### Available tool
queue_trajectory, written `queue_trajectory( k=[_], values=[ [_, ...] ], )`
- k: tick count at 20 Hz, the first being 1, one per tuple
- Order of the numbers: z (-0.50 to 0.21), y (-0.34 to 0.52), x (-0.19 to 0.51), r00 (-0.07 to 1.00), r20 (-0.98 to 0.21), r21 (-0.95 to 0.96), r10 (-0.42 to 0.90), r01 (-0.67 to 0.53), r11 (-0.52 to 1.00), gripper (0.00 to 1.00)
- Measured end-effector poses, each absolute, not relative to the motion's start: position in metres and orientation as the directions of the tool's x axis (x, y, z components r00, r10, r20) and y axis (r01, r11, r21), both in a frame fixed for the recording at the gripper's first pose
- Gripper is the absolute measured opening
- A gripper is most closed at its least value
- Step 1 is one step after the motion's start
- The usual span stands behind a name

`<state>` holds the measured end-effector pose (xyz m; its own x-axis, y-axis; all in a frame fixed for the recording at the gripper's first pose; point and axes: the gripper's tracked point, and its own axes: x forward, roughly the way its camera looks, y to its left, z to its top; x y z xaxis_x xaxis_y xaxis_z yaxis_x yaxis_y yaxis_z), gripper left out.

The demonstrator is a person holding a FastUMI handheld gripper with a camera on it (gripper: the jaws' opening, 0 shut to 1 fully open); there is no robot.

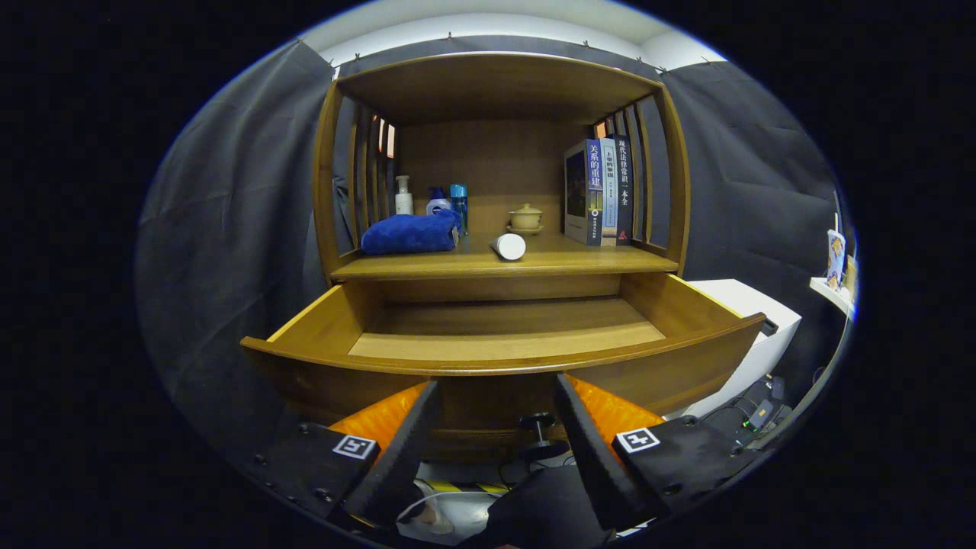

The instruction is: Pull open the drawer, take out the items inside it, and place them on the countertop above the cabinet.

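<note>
Hand-held gripper (496, 427) sits low in front of the drawer (503, 347), fingers spread wide, nothing between them; the drawer knob (538, 421) shows in the gap, closer to the right finger, not touched by either

Drawer is pulled well out of the wooden cabinet (499, 191); its curved front panel lies just ahead of the fingertips. The visible drawer floor is bare wood; the part right behind the front panel is hidden by the panel

Surface (457, 263) above the drawer carries:
- white cylinder (509, 246) lying on its side near the front edge, about centre
- blue folded cloth (410, 233) to its left
- three bottles behind the cloth: a white pump bottle (403, 197), a blue-capped bottle (438, 202), a taller blue bottle (458, 200)
- small lidded cup on a saucer (525, 218) further back, just right of the cylinder
- three books (601, 192) standing upright against the right slatted side

White box-shaped unit (755, 335) stands beside the cabinet on the right, cables (751, 415) on the floor near it
</note>
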<state>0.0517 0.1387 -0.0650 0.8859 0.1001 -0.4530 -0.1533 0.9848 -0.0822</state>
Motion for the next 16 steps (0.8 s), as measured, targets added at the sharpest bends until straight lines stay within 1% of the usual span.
queue_trajectory(
  k=[2, 5, 16],
  values=[
    [-0.065, 0.143, 0.064, 0.883, -0.458, -0.077, 0.103, -0.155, 0.985, 0.98],
    [-0.061, 0.146, 0.087, 0.895, -0.435, -0.091, 0.101, -0.156, 0.984, 0.99],
    [-0.071, 0.156, 0.139, 0.887, -0.452, -0.106, 0.099, -0.163, 0.981, 0.99]
  ],
)
